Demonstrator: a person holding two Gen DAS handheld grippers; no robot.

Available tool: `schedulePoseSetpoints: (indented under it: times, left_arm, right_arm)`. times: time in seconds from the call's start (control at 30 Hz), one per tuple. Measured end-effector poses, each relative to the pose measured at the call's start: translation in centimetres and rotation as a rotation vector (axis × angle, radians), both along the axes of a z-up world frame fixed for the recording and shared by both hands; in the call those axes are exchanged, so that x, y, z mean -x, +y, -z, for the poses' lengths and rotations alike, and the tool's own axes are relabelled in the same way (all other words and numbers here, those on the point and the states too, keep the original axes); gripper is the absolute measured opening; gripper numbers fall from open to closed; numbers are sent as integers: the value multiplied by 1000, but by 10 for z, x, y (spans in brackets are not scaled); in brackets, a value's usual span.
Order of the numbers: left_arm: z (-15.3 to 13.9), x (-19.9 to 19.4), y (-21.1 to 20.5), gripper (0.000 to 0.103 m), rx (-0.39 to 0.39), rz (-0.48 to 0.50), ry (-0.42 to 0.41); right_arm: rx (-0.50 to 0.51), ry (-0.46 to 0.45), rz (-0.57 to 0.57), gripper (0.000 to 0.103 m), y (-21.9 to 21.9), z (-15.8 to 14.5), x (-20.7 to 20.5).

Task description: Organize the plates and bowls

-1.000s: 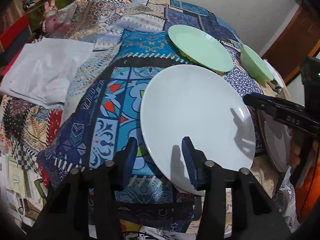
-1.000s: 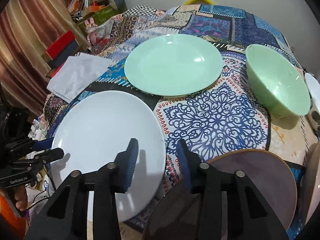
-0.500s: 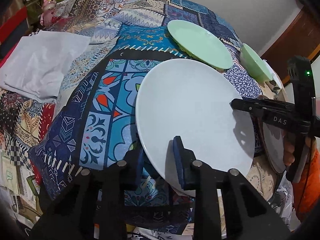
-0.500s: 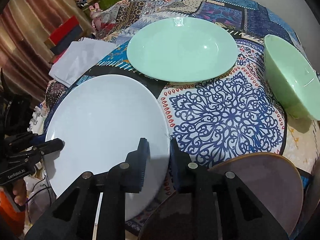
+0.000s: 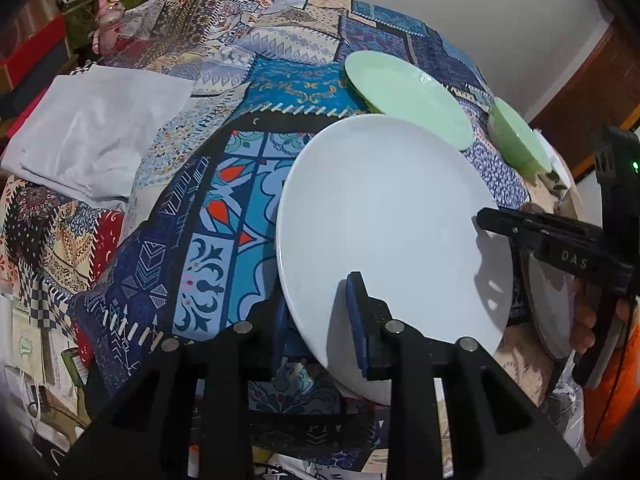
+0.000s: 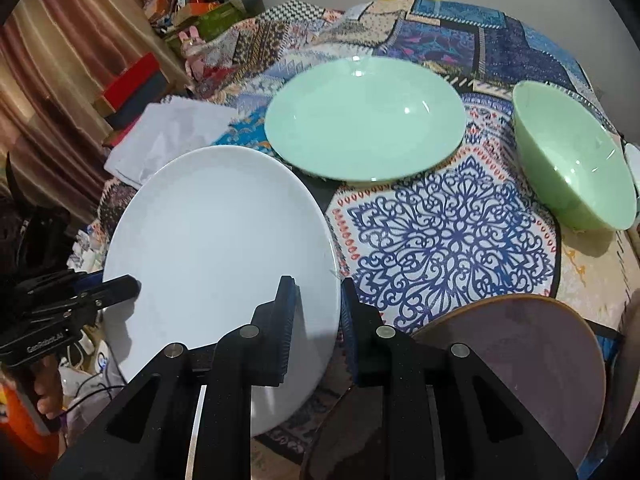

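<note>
while both jaws clamp white plate [image 5: 392, 216] rim | left gripper [image 5: 320, 320] | right gripper [image 6: 316, 316]

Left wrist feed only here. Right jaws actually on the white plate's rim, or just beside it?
Observer: On it. The right gripper is shut with the white plate rim between its pads.
Operator: Green bowl empty? I only see its outside.
Observer: Yes, the green bowl has nothing inside.
Operator: What's that sliver behind the right gripper?
Observer: A brown plate, just right of the white one; the part I see is bare.
</note>
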State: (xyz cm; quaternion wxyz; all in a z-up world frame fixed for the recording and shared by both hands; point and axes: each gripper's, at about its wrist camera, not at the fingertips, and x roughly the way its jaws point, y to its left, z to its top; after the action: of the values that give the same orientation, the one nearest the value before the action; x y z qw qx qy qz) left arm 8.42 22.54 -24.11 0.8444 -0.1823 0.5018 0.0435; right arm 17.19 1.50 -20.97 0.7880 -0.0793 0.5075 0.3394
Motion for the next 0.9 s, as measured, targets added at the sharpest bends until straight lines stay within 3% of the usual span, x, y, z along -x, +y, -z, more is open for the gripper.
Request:
schedulePoseSetpoints:
  times: [0.4, 0.9]
  left_arm:
    - [-33, 0, -7, 28, -28, 1, -78]
    - [-68, -9, -59, 28, -46, 94, -140]
  right_arm:
    - [-54, -61, 50, 20, -20, -30, 7]
    - [-82, -112, 152, 20, -81, -59, 22]
